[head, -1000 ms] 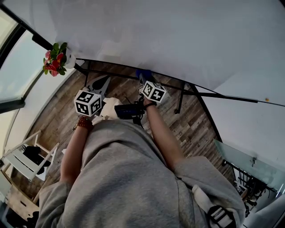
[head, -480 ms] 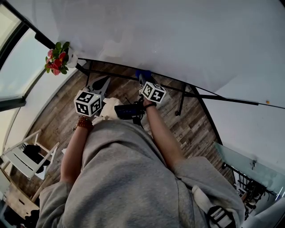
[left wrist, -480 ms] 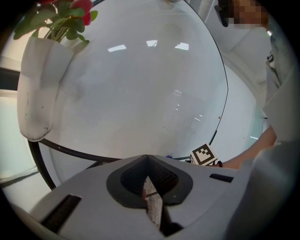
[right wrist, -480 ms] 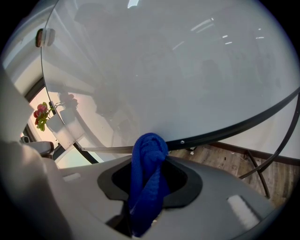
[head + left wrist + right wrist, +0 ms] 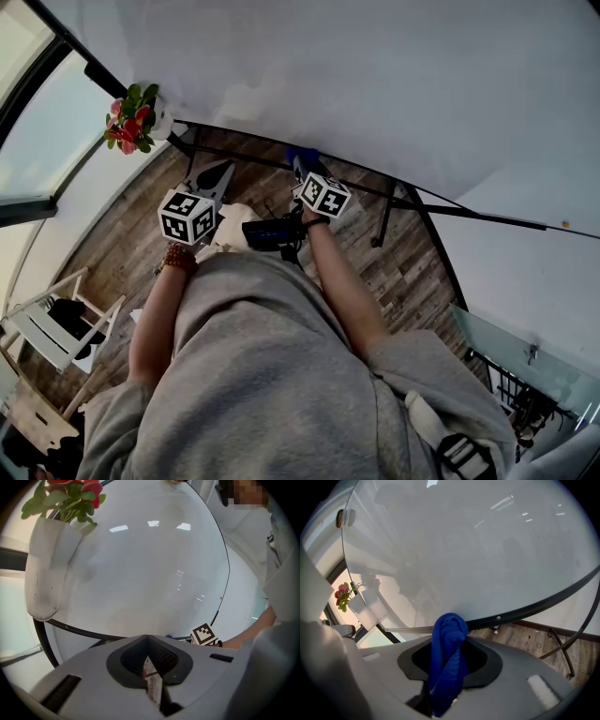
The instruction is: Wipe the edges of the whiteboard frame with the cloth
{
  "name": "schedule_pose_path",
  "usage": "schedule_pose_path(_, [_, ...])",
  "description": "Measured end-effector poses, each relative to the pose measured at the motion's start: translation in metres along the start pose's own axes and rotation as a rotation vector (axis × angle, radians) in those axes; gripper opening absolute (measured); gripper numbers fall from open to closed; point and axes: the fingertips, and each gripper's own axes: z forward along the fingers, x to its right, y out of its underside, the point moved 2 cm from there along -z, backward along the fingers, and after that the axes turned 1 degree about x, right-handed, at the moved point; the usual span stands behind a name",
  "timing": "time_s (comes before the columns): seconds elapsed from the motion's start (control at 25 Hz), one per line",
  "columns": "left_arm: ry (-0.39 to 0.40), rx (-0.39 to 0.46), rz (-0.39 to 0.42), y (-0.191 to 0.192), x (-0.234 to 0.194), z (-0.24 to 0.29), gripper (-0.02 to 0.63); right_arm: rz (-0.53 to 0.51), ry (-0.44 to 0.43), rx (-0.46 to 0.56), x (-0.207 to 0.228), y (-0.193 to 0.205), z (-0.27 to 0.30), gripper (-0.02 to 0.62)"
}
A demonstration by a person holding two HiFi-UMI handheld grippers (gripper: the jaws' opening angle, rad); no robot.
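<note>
Gripping a blue cloth (image 5: 447, 653), right claw (image 5: 449, 637) clamped tight on it. Cloth deep blue, terry-textured, bunched into a thick wad, its top against the black lower whiteboard frame (image 5: 543, 603). Left claw (image 5: 147, 644) clenched, nothing between. Farther left: white vase (image 5: 47, 569), red flowers (image 5: 70, 489), by the board's edge.

One whiteboard (image 5: 375, 84), one blue cloth (image 5: 449, 648), two grippers, left gripper (image 5: 147, 641) and right gripper (image 5: 451, 634), one flower vase (image 5: 47, 569), one white chair (image 5: 42, 328)
</note>
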Motion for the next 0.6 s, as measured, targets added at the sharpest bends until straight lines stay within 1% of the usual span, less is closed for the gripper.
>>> schedule_pose_path(0.24, [-0.011,-0.007,-0.011,0.004,-0.011,-0.008,0.009,0.004,-0.002,-0.001,-0.01,0.002,0.006,0.143])
schedule_pose_path(0.44, [-0.029,-0.004,0.004,0.004,-0.02,-0.017,0.009,0.047,0.001,0.012,-0.016,0.003,0.011,0.143])
schedule_pose_path(0.6, [-0.053,0.004,-0.014,0.007,-0.032,-0.029,0.009,0.025,0.029,0.02,-0.022,0.005,0.013,0.143])
